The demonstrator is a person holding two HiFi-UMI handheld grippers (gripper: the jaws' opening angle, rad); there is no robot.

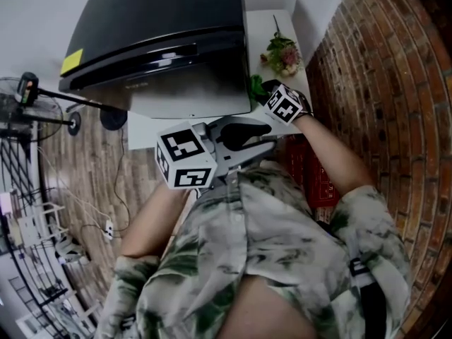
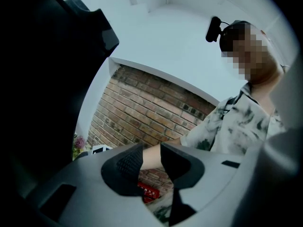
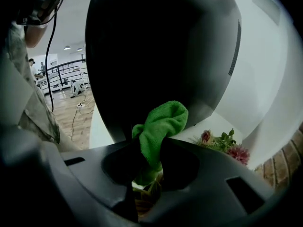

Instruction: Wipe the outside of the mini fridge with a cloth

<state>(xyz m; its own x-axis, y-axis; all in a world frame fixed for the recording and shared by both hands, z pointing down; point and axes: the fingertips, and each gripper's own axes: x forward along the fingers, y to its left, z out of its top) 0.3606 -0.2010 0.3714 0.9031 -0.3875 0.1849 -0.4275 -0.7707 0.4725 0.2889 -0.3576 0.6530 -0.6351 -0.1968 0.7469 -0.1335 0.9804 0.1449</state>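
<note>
I am holding the cloth (image 3: pixel 161 122) in my right claw (image 3: pixel 150 150). The jaws are closing on its lower half, and the green upper fold is sticking out past the tips. Seen along those jaws, the fridge (image 1: pixel 162 34) is filling everything from about 10 to 1 o'clock, so its dark wall is lying straight ahead of the cloth. The fold is sitting just beside the lower edge of that wall, but I cannot tell whether it is touching yet.

In the head view the fridge is standing on the white table (image 1: pixel 272 34). It lies at about 11 o'clock from my right claw, with its right side running along the 12-to-6 line. I am judging that this side is the face the next wipe calls for, with the stroke going up toward 12 o'clock along it. The flowers (image 1: pixel 282 55) are lying at about 12 o'clock from the claw, near that same path, so I am minding them.

My right arm is the nearer one, reaching from 5 o'clock at my shoulder up toward the fridge corner. My left claw (image 2: pixel 151 160) is hanging back by my chest, at about 7 o'clock from the right one. Its jaws are standing a little apart with nothing between them, pointing across toward the brick wall (image 1: pixel 381 69).
</note>
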